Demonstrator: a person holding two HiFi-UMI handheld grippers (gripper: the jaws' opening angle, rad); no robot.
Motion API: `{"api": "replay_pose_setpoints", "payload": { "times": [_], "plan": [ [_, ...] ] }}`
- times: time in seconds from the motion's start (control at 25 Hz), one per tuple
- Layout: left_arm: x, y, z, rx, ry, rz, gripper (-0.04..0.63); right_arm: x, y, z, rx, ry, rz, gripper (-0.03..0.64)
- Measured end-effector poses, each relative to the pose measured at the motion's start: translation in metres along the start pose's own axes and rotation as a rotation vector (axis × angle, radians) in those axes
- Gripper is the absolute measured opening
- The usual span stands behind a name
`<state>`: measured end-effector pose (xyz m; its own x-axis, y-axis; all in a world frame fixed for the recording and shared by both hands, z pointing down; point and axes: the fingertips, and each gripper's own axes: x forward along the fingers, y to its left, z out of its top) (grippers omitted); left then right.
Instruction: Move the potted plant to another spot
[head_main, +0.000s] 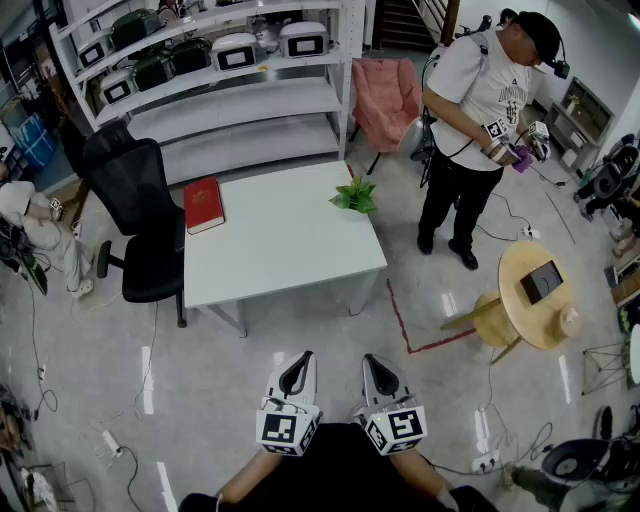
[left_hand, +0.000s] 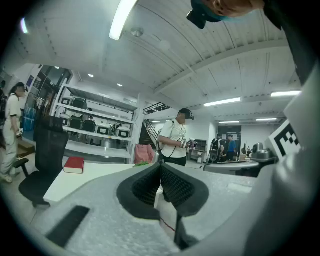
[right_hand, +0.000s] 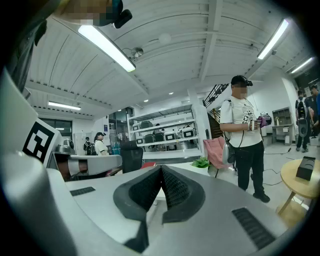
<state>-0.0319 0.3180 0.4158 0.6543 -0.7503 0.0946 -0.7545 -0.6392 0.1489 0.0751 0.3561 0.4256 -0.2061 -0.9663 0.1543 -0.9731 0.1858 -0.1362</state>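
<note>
The potted plant (head_main: 354, 195) lies ahead of you and well apart from both grippers. It sits at the far right corner of the white table (head_main: 280, 250), close to the edge. A stretch of bare floor and most of the tabletop lie between it and your hands.

Your left gripper (head_main: 297, 362) and right gripper (head_main: 376, 362) are held low in front of your body, side by side and pointing forward. In the left gripper view the ribbed pads (left_hand: 172, 185) are pressed together with nothing between them. The right gripper view shows the same: the jaws meet on nothing.

In the head view the plant falls between the lines of the two grippers, nearer the right one, so the right hand looks the better choice. From the right gripper view the plant shows as a small green tuft just right of the jaw line, past the table edge.

The leaves spread wide and hide the pot from above, so you cannot yet see its shape. It probably stands upright, so you would want to come in low from the side, below the leaves.

You will need to step closer and part the jaws first. The red book (head_main: 203, 205) lies on the far left of the table, well clear. A person (head_main: 480, 90) stands beyond the plant's corner.
</note>
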Motion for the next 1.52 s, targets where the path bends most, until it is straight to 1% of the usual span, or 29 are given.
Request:
{"api": "replay_pose_setpoints", "payload": {
  "times": [0.12, 0.36, 0.56, 0.68, 0.84, 1.16, 1.24, 1.4, 1.52],
  "plan": [
    [0.000, -0.002, -0.001, 0.010, -0.001, -0.008, 0.017, 0.000, 0.001, 0.000, -0.004, 0.007, 0.004, 0.011],
    [-0.002, 0.004, -0.007, 0.002, 0.011, -0.011, 0.017, 0.002, 0.007, -0.003, -0.004, 0.007, 0.001, 0.011],
    [-0.005, 0.012, -0.007, -0.001, 0.015, -0.022, 0.017, 0.007, 0.014, -0.001, 0.005, -0.013, -0.008, 0.011],
    [-0.008, 0.022, -0.005, 0.003, 0.009, -0.033, 0.017, 0.013, 0.020, 0.000, 0.011, -0.015, -0.021, 0.011],
    [-0.013, 0.040, -0.004, -0.002, 0.018, -0.042, 0.017, 0.023, 0.033, -0.003, 0.015, -0.010, -0.041, 0.011],
    [-0.025, 0.078, -0.010, -0.018, 0.035, -0.086, 0.017, 0.046, 0.060, -0.011, 0.015, -0.010, -0.085, 0.011],
    [-0.024, 0.087, -0.009, -0.018, 0.034, -0.091, 0.018, 0.053, 0.065, -0.013, 0.011, -0.003, -0.088, 0.011],
    [-0.019, 0.099, -0.009, -0.042, 0.037, -0.089, 0.017, 0.064, 0.068, -0.013, 0.010, 0.011, -0.091, 0.011],
    [-0.007, 0.104, -0.012, -0.036, 0.044, -0.098, 0.017, 0.077, 0.064, -0.014, 0.017, 0.012, -0.089, 0.011]
  ]
}}
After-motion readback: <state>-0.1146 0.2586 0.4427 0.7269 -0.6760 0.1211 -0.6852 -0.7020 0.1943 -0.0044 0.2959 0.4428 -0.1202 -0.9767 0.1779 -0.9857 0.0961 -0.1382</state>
